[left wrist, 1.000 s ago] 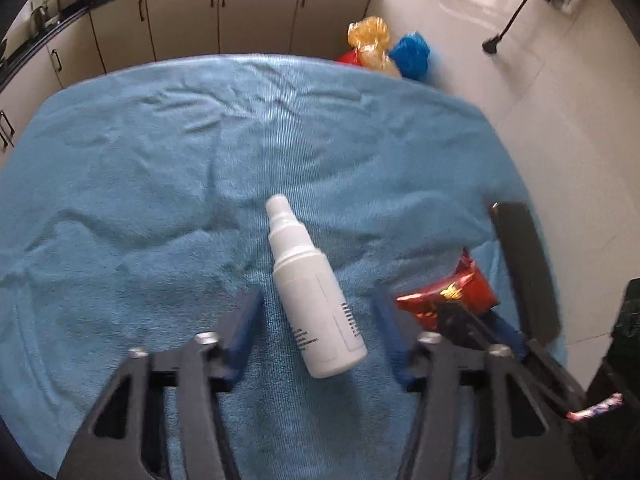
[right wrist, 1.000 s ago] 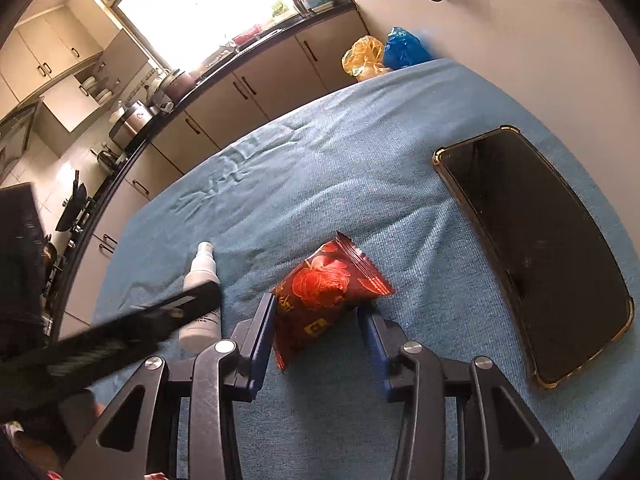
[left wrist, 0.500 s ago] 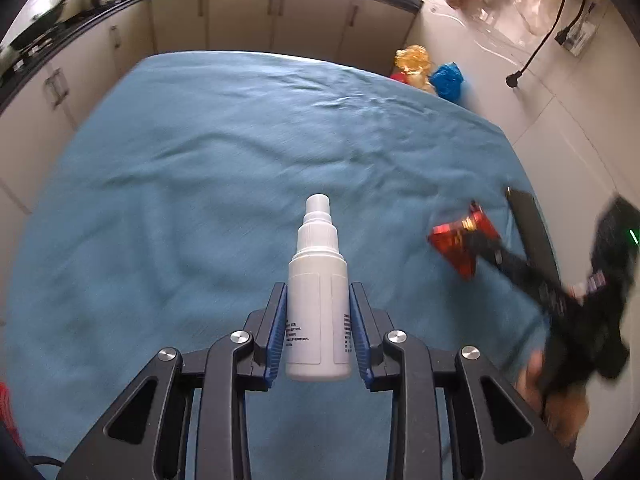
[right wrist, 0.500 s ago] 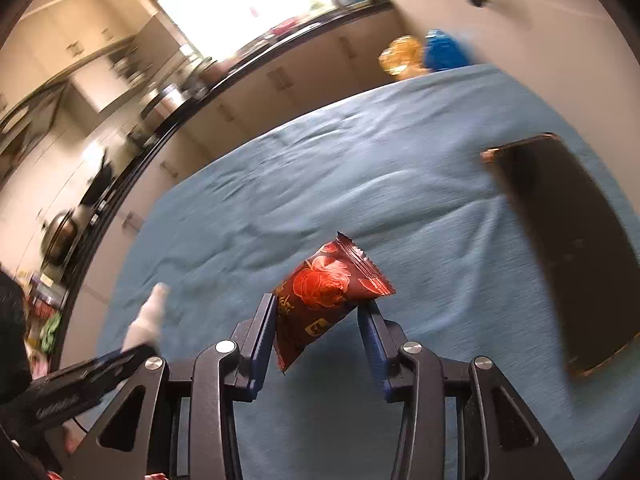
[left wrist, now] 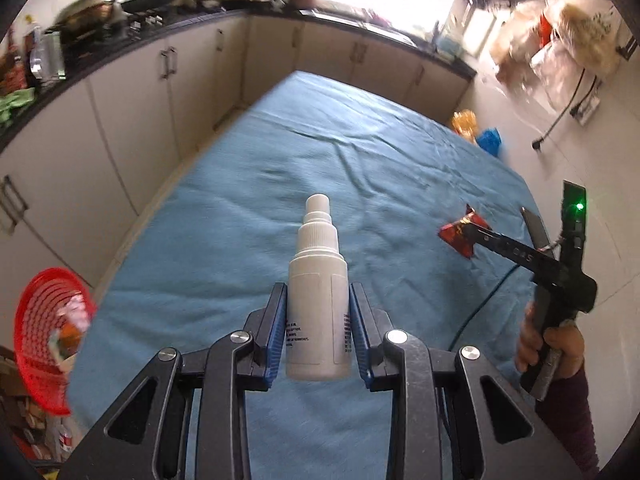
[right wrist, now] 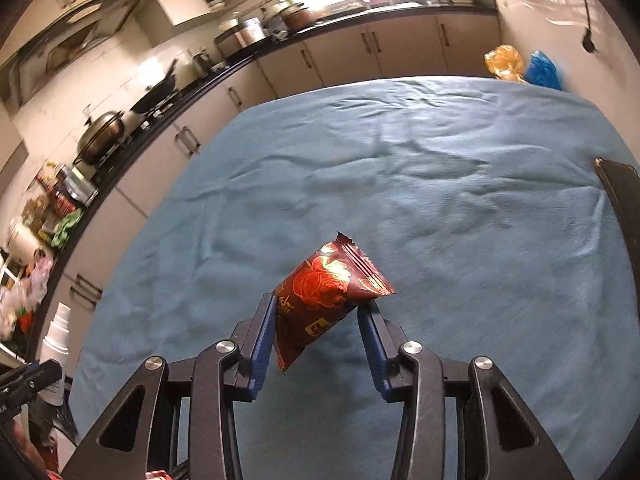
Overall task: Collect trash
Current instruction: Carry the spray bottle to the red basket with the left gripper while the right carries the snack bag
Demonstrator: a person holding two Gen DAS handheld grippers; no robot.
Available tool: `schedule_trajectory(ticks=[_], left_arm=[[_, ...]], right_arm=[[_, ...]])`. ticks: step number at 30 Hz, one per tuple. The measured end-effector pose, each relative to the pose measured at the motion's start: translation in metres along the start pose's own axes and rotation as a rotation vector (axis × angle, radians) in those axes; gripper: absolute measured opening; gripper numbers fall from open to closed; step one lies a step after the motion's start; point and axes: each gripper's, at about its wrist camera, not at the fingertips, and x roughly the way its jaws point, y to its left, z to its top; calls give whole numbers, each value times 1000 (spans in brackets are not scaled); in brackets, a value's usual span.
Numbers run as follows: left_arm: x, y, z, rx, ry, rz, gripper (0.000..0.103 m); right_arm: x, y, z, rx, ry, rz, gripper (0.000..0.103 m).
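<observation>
Left gripper (left wrist: 318, 336) jaws clamp the white spray bottle (left wrist: 319, 304), held up over the blue-clothed bench (left wrist: 248, 208). Right gripper (right wrist: 318, 344) jaws pinch the red snack packet (right wrist: 324, 300) by one end, also aloft. Risks: smooth bottle could slip w/ a fast swing toward the red basket (left wrist: 48, 340); limp packet could slide out.

Left gripper (left wrist: 318, 320): both blue pads pressed flat against the sides of an upright white bottle (left wrist: 318, 300), which is clamped low on its body with the nozzle pointing away from the wrist; the gripper is pitched downward, above the blue cloth (left wrist: 360, 168). Right gripper (right wrist: 316, 334): tilted downward over the same cloth, pads closed on a red packet (right wrist: 324, 300) held slantwise, its crimped end jutting past the right finger. From the left wrist view the right gripper appears right of the bottle, its handle grasped by a hand (left wrist: 550, 344) with fingers wrapped round the grip and a dark sleeve (left wrist: 568, 412) below.
</observation>
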Motion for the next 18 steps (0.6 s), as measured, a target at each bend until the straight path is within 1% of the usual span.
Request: schedule_trajectory(ticks=[6,10,18], left_arm=[[-29,21,-20,-7,-94,93,29],[-42,42,-33,-29,-114,100,29],[-57,83,-54,-93,-132,118,29]], right_arm=[[-26,42,-23,-27,-11,77,45],[-43,67,-40,-44,-24,135,45],[-53,122,-65,-93,-19,219,45]])
